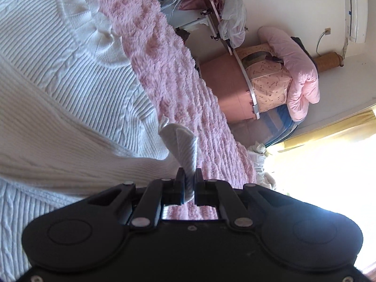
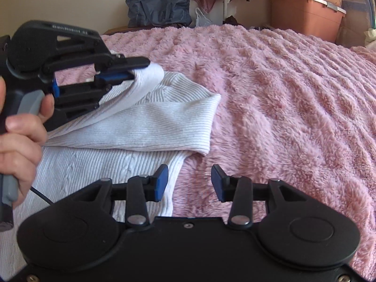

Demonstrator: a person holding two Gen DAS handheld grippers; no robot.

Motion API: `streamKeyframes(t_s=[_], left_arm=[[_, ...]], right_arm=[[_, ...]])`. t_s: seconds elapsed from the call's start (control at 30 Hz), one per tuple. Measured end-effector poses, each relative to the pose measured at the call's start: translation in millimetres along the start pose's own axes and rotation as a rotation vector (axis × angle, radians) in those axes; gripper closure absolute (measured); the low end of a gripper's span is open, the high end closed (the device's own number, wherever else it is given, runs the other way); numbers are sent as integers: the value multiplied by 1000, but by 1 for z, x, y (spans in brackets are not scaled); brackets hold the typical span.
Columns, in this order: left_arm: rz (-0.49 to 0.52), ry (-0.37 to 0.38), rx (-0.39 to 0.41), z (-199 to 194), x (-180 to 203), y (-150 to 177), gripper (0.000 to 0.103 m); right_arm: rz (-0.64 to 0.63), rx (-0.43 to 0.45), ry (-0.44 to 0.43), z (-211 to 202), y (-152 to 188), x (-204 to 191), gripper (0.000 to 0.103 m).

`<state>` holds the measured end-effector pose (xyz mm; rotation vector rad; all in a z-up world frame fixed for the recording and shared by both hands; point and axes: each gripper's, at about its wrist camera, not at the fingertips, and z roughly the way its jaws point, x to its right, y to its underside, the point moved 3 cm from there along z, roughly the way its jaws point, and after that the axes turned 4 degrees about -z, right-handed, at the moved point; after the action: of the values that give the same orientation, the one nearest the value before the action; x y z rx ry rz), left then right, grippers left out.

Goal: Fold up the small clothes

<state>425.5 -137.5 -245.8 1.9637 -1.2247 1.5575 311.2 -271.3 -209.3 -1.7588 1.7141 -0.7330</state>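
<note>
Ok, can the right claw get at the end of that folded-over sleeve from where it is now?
Probably yes. The right claw is open and empty, and the sleeve cuff lies just ahead of it on the pink blanket with nothing between. The left claw, shut on the sweater, is off to the side.

So the sweater (image 2: pixel 98 127) lies on the bed (image 2: pixel 293 94), over at the 9 o'clock side in the right wrist view. Its sleeve (image 2: pixel 164 117) is folded across on top of the body. Behind the bed, a duffel bag (image 2: pixel 159 7) at 11 o'clock, a storage bin (image 2: pixel 303 16) at 1 o'clock.
</note>
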Motion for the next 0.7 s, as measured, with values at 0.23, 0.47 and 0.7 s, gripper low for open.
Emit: streamKeyframes(t_s=[0.23,0.47,0.7], left_arm=[[68,-90,-62,24,-9,13,75],[189,-48,24,-45,32,-8,64],[322,-257,190,-144,14,-42,59]], right_arm=[[12,3,32,-2,-1,11,59],[15,55,23,-5,-26,7,59],[-65,100,-73,14,-60,5,59]])
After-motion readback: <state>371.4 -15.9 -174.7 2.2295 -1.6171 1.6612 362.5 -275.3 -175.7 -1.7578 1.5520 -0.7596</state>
